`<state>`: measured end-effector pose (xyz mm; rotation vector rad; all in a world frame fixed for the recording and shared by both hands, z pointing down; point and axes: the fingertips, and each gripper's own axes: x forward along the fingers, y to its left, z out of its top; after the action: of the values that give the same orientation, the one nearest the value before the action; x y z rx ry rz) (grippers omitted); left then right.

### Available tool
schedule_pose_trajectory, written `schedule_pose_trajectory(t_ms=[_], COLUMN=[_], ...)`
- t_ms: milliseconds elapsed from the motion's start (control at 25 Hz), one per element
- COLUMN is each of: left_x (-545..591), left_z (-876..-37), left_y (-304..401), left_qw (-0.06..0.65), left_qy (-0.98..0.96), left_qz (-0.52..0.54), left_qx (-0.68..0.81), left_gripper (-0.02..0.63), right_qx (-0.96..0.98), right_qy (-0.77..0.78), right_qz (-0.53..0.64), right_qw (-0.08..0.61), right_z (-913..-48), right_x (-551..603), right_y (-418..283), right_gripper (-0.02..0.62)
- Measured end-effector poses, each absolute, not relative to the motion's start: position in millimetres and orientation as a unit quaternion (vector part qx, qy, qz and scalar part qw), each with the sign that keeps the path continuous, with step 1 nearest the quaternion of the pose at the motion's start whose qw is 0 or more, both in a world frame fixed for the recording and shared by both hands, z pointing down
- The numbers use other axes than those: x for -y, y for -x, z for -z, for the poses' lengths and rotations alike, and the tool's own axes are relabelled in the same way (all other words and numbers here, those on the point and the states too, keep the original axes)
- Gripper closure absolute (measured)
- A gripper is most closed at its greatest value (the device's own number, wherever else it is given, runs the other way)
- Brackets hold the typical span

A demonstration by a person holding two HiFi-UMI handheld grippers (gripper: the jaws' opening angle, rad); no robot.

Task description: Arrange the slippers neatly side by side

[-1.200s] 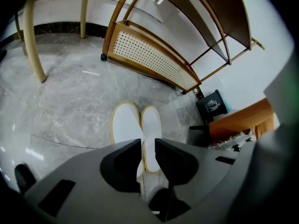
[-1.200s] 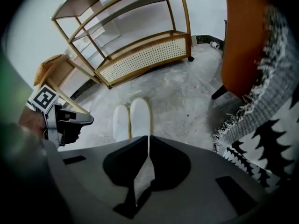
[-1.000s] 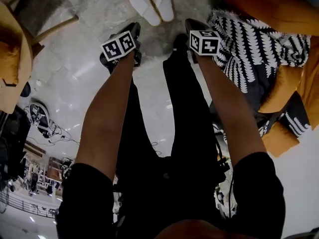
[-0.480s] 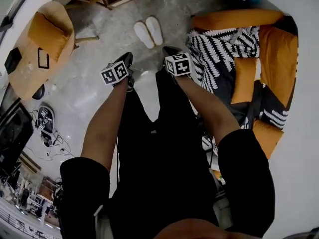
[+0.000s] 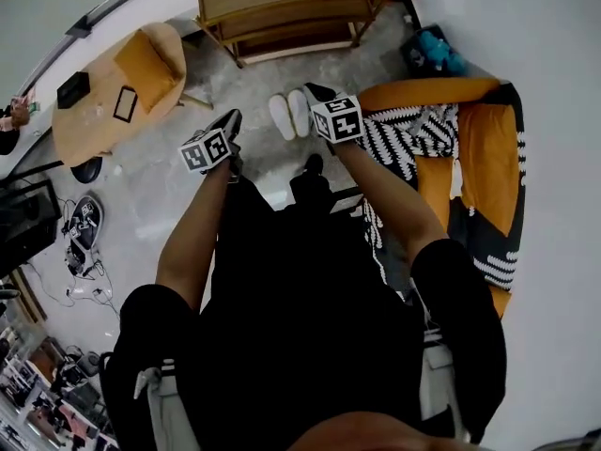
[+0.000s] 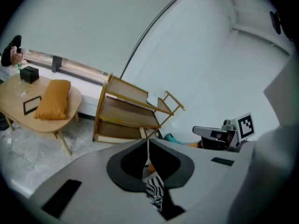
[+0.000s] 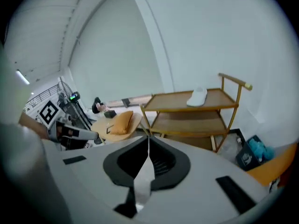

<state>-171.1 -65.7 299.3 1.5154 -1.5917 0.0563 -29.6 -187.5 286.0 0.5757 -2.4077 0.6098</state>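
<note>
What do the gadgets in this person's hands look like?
Both have black bodies, each topped by a white cube with black square markers. Seen close, the left claw and right claw are grey shells with a dark hollow round the tips. The person wears black short sleeves.

The left arm (image 5: pixel 192 242) and right arm (image 5: pixel 390 200) stretch forward, bare below short black sleeves and roughly parallel, each ending under its tool's marker cube. The left tool (image 5: pixel 228 122) points away and downward; its jaws have just been closing and now meet edge to edge, with nothing between them. The right tool (image 5: pixel 316 92) is held a little farther out at a similar tilt, its jaws also pressed together and empty.
</note>
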Motion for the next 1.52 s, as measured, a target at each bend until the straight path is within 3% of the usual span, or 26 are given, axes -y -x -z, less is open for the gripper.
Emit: schedule_pose_trajectory(t_ms=[440,840,1120,1520], left_x=[130.8,43.0,-71.5,-165.2], left_z=[-48.0,103.3,97.8,66.3], left_y=[179.1,135.4,104.4,72.7], left_qw=[0.166,-0.061,-0.090,-0.047], left_qy=[-0.692,-0.716,-0.709,-0.713], left_qz=[0.053,0.050,0.048,0.064], left_qx=[0.701,0.694,0.698,0.696], left_gripper=[0.580,0.581,0.589,0.591], right_qx=[0.963,0.953,0.942,0.955], right_qy=[-0.232,-0.293,-0.317,-0.283], right_qz=[-0.130,0.004,-0.007,-0.019], right_qw=[0.042,-0.079,-0.107,-0.083], right_z=[-35.3,77.2,74.5,58.2], right_x=[257.4,190.3,93.7,-9.4], right_y=[19.4,-79.9,-136.5,-158.0], right_gripper=[0.560,0.563,0.565,0.565])
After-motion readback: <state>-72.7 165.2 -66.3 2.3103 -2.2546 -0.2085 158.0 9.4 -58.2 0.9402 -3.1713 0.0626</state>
